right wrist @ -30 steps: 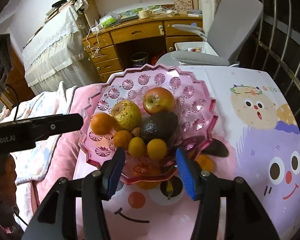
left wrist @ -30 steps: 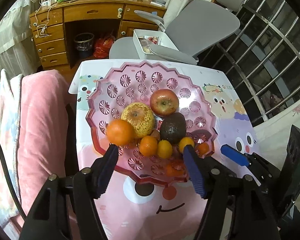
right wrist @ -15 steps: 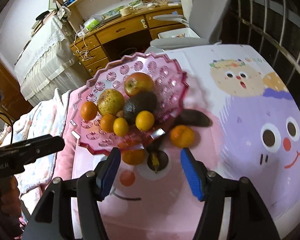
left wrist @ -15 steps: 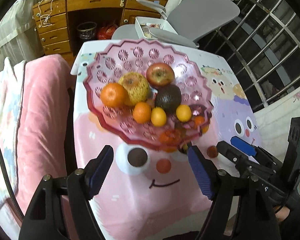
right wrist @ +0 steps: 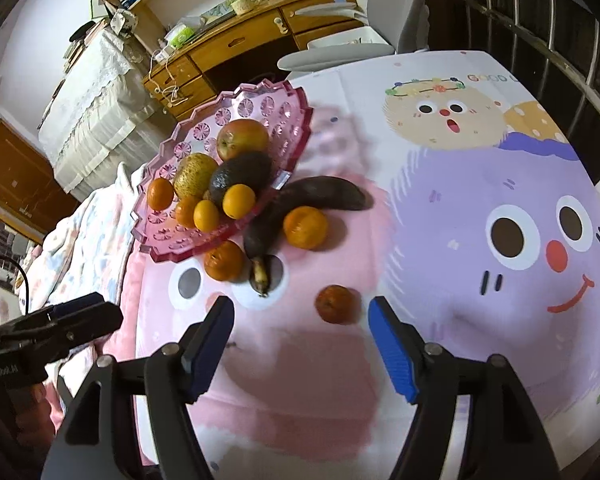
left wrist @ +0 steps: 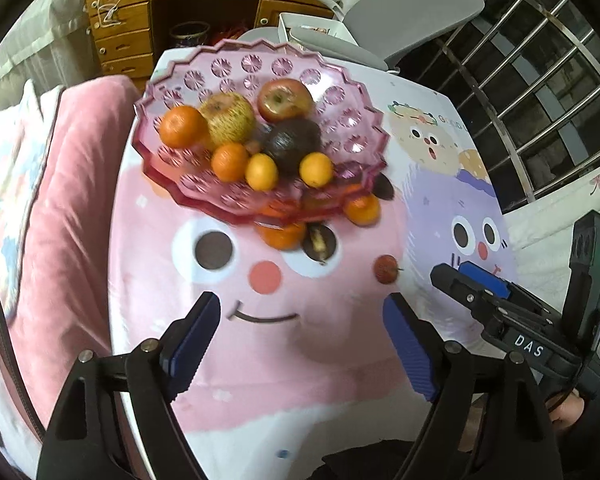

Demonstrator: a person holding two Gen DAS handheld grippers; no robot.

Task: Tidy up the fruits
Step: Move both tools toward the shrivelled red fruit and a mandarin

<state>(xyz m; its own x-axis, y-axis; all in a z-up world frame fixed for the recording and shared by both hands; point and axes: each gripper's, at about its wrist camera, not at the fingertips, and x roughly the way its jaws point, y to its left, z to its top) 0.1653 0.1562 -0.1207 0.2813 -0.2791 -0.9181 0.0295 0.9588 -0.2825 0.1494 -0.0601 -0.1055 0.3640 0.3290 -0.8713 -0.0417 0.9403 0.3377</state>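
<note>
Left wrist view: left gripper (left wrist: 302,314) jaws spread, holding nothing, above the cartoon-print tablecloth (left wrist: 260,344). Scalloped pink glass fruit bowl (left wrist: 352,120) at 12 o'clock holds red apple (left wrist: 286,100), avocado (left wrist: 294,144) and oranges; it hides most of the blackened banana. Small red lychee-like fruit (left wrist: 386,269) at 1 o'clock.

Right wrist view: right gripper (right wrist: 300,322) released, empty. Blackened banana (right wrist: 300,204) fully visible beside the bowl (right wrist: 260,100), loose orange (right wrist: 305,227) touching it, second orange (right wrist: 223,260) under the rim. The small red fruit (right wrist: 334,304) sits between the fingertips.

Since 0.5 s ago both grippers have pulled further back; the fruits haven't moved.
</note>
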